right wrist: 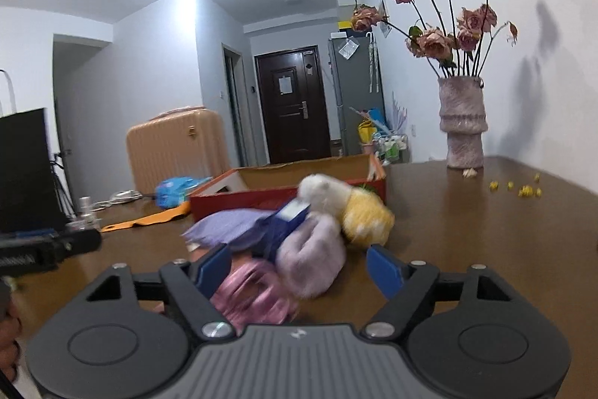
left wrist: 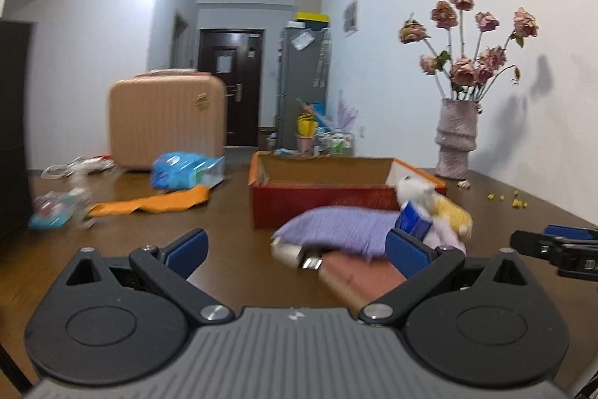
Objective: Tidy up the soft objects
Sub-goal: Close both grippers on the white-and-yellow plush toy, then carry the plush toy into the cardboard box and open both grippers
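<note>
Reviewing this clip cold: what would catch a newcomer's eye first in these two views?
Probably the heap of soft things on the brown table: a lilac cushion, a fluffy lilac plush and a white-and-yellow plush, piled just in front of the open red box. Next, the vase of dried roses against the right wall. Both grippers, left and right, are open.

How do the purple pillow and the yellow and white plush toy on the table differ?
The purple pillow is flat, ribbed and one colour; the plush toy is rounded, fluffy and two-coloured. The pillow lies nearer the left gripper, the toy farther right. Both lie before the red box.
</note>
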Available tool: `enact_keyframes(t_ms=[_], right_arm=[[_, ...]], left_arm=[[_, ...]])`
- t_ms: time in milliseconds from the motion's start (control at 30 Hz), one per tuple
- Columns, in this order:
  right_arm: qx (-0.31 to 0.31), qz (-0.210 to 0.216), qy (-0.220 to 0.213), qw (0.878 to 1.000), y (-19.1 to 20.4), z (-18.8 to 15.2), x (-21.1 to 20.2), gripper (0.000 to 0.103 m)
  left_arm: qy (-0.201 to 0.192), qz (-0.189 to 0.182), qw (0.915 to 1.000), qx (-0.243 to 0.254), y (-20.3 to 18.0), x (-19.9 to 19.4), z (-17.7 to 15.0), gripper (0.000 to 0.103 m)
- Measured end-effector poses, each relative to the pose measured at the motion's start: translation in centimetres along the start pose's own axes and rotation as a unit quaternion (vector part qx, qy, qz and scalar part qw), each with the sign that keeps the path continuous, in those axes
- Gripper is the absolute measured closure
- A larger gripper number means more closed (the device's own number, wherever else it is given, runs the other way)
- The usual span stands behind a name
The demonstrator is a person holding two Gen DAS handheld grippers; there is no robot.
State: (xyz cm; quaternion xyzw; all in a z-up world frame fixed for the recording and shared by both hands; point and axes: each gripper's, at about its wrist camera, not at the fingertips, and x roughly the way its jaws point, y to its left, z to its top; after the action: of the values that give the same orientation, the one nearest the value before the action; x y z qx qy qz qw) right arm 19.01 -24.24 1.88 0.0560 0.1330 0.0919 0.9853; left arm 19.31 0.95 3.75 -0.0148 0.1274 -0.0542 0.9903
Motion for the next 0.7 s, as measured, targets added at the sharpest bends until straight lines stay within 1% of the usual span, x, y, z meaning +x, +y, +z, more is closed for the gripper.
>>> enact_keyframes(t_ms=[67, 100, 233, 267, 333, 367, 400, 433, 467, 500, 567, 600, 700], right_arm=[[0.007, -0.006, 0.011, 1.0, -1.7, 1.2, 2.7, 0.024], [0.015, -0.006, 0.023, 1.0, -2.7, 1.8, 4.3, 0.024], [0.054, 0.002, 0.066, 0.996, -6.5, 3.4, 10.2, 0.026], [0.067, 0.007, 0.075, 0.995, -7.4, 3.6, 11.7, 0.026], [0.091, 0.017, 0.101, 0.991, -8.8, 3.7, 14.4, 0.028], [0.105, 0.023, 0.115, 0.987, -9.4, 3.6, 15.7, 0.028], [0.116, 0.029, 0.127, 0.985, -9.9, 3.4, 16.7, 0.029], [0.125, 0.033, 0.136, 0.982, -10.3, 3.3, 17.5, 0.031], [0.131, 0.038, 0.143, 0.98, -10.5, 3.1, 18.2, 0.036], [0.136, 0.044, 0.148, 0.979, -10.8, 2.9, 18.7, 0.039], [0.153, 0.058, 0.151, 0.975, -11.4, 2.5, 19.4, 0.046], [0.161, 0.068, 0.149, 0.973, -11.6, 2.4, 19.5, 0.05], [0.154, 0.062, 0.144, 0.976, -11.4, 2.3, 19.4, 0.053]], left_arm=[[-0.005, -0.022, 0.9997, 0.014, -1.0, 2.5, 1.5, 0.0], [-0.001, -0.036, 0.9992, 0.019, -1.7, 4.1, 2.4, 0.0], [0.033, -0.097, 0.9945, 0.022, -5.0, 10.7, 5.2, 0.005], [0.042, -0.108, 0.9929, 0.028, -6.1, 12.3, 5.5, 0.009], [0.068, -0.126, 0.9881, 0.056, -8.3, 15.8, 5.9, 0.012], [0.083, -0.129, 0.986, 0.064, -9.3, 17.4, 5.9, 0.018], [0.101, -0.133, 0.9838, 0.065, -10.0, 19.1, 5.9, 0.02], [0.12, -0.14, 0.981, 0.06, -10.4, 20.4, 5.8, 0.027], [0.14, -0.146, 0.9779, 0.053, -10.8, 21.8, 5.7, 0.036], [0.155, -0.154, 0.9748, 0.045, -11.2, 22.8, 5.6, 0.039], [0.17, -0.176, 0.9689, 0.035, -11.4, 23.8, 5.2, 0.055], [0.173, -0.18, 0.9677, 0.038, -11.5, 24.0, 5.0, 0.055], [0.171, -0.178, 0.968, 0.043, -11.8, 24.0, 4.7, 0.058]])
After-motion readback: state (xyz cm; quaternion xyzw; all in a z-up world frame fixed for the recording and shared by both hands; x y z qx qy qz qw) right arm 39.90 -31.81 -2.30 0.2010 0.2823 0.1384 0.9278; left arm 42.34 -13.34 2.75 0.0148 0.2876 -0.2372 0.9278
